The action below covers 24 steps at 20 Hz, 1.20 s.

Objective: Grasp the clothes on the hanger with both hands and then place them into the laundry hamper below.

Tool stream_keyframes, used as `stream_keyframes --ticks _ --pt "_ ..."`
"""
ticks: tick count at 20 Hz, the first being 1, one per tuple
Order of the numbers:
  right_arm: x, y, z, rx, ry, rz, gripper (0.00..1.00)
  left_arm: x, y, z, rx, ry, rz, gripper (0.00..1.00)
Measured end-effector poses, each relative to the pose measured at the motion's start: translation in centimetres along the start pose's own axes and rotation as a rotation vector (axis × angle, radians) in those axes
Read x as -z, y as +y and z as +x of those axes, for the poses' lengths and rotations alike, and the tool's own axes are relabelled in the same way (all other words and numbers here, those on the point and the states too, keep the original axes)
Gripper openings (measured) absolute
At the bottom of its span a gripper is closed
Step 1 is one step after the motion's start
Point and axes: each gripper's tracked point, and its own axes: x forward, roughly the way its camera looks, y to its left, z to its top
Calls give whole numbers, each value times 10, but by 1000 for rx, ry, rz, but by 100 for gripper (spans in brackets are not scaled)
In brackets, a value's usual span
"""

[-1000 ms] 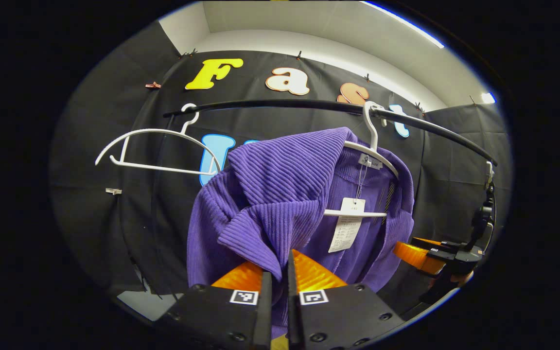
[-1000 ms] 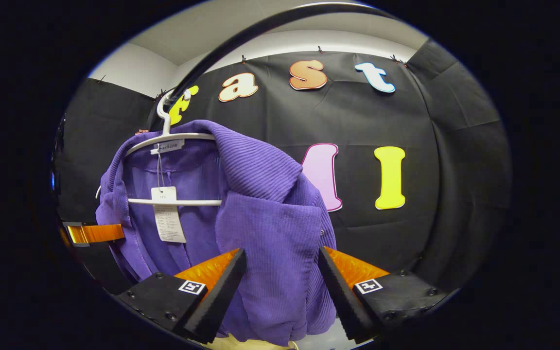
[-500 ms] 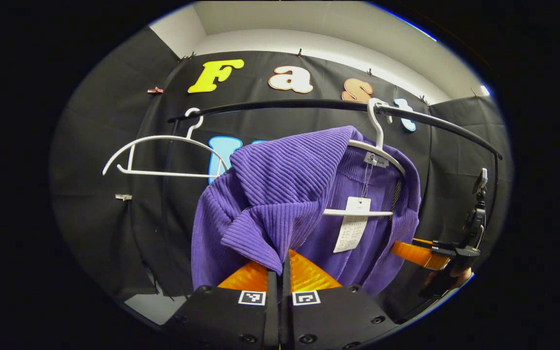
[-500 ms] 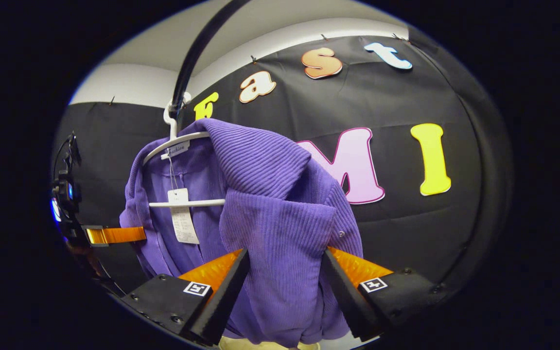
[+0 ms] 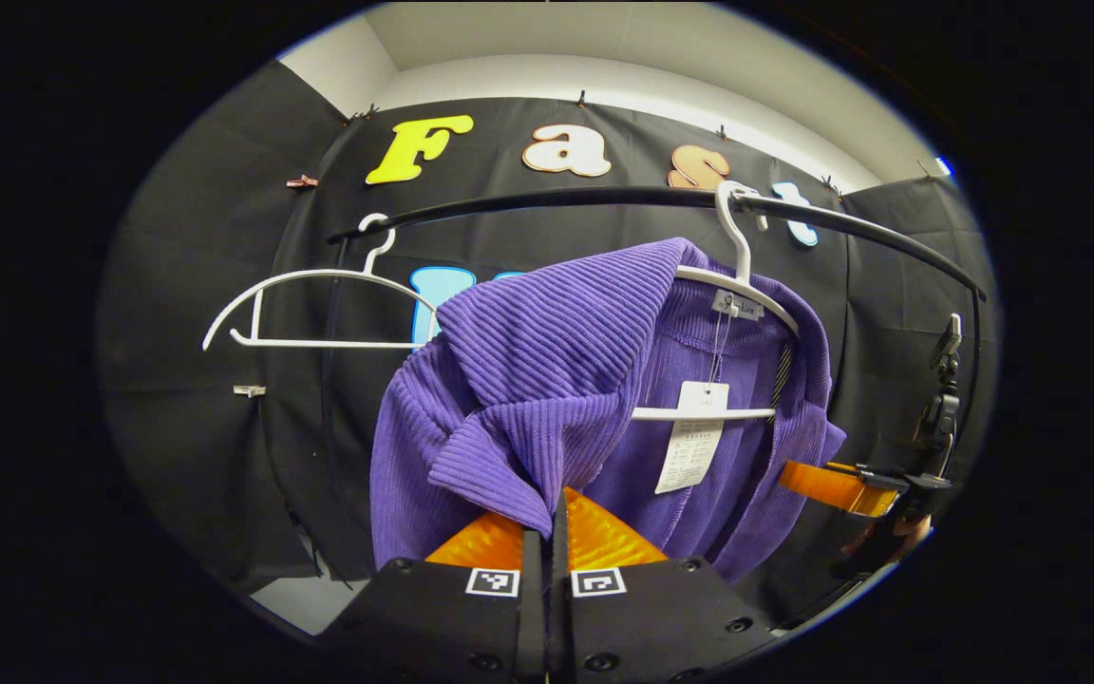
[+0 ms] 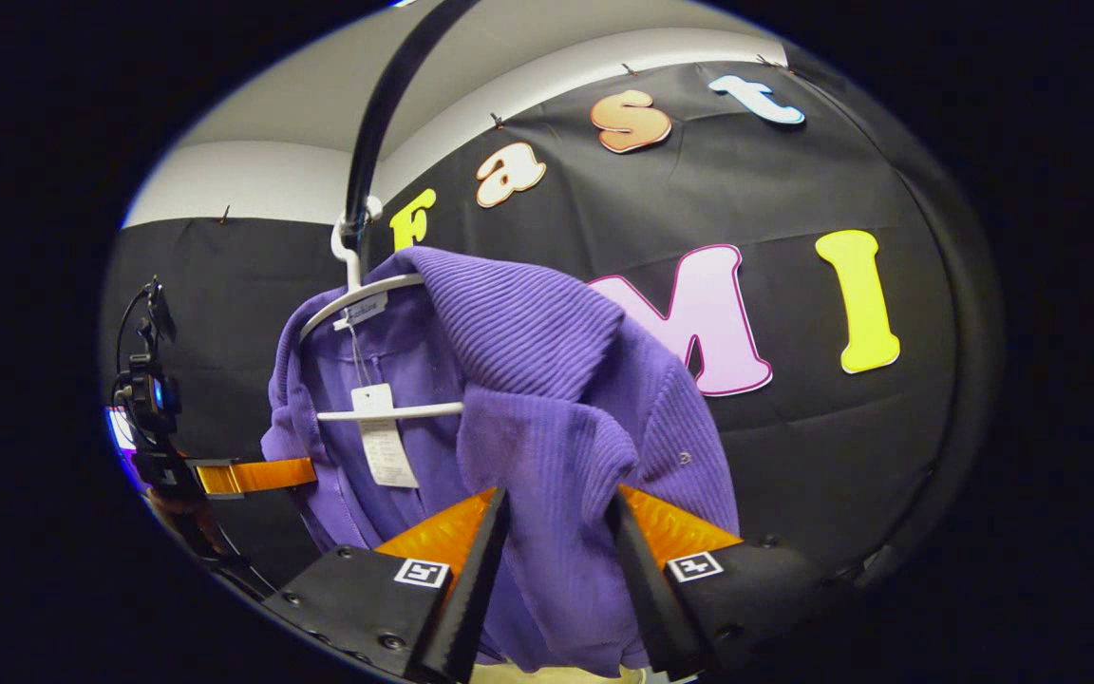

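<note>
Left tongs (image 5: pixel 547 532) clamped on purple shirt (image 5: pixel 528 380) lapel hanging just above; right tongs (image 6: pixel 552 532) apart, straddling shirt's other front panel.

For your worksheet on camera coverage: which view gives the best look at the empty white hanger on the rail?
The left gripper view: the empty white hanger hangs in full on the black rail, left of the purple garment. The right gripper view gives the garment's own hanger instead.
</note>
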Motion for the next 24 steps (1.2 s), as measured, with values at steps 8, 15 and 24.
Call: stream_keyframes --ticks 8,15,24 --pt "-7 10 9 17 -33 -84 47 2 -4 -3 17 7 13 6" --pt "-10 -3 22 96 -42 -112 9 2 -5 -6 16 7 24 6" --pt "-69 -35 -18 286 -182 -257 9 -37 18 -29 -122 -60 142 5"
